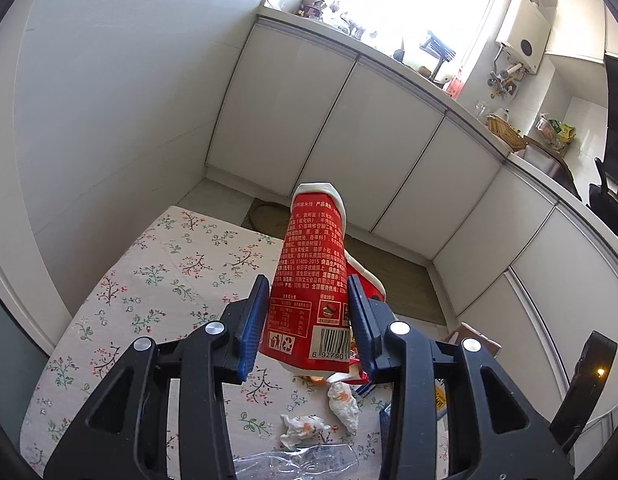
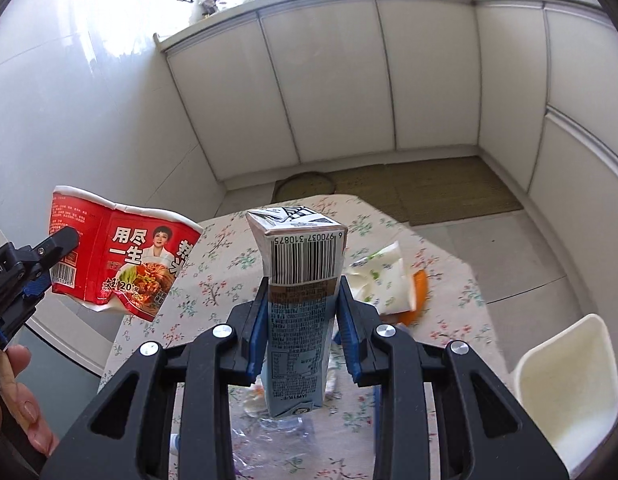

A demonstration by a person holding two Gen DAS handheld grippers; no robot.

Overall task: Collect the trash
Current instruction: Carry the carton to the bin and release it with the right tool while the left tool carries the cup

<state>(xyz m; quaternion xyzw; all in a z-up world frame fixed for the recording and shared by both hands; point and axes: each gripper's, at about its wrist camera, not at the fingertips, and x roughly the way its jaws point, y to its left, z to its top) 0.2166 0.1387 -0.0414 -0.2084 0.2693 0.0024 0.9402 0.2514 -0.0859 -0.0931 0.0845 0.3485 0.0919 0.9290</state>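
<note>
My left gripper [image 1: 308, 300] is shut on a crushed red noodle cup [image 1: 313, 276] and holds it above the floral table [image 1: 157, 280]. The cup also shows at the left of the right wrist view [image 2: 125, 256], with the left gripper [image 2: 49, 252] clamped on its side. My right gripper [image 2: 301, 312] is shut on a grey-blue drink carton [image 2: 299, 300], held upright above the table [image 2: 449, 320]. Crumpled tissues [image 1: 343, 402] [image 1: 301, 428] and clear plastic wrap [image 1: 297, 460] lie on the table below the left gripper.
A white paper wrapper [image 2: 385, 276] lies over an orange item [image 2: 419, 292] on the table's right side. A white chair [image 2: 569, 380] stands at the lower right. White kitchen cabinets [image 2: 329, 80] and a brown floor mat [image 2: 429, 188] lie beyond the table.
</note>
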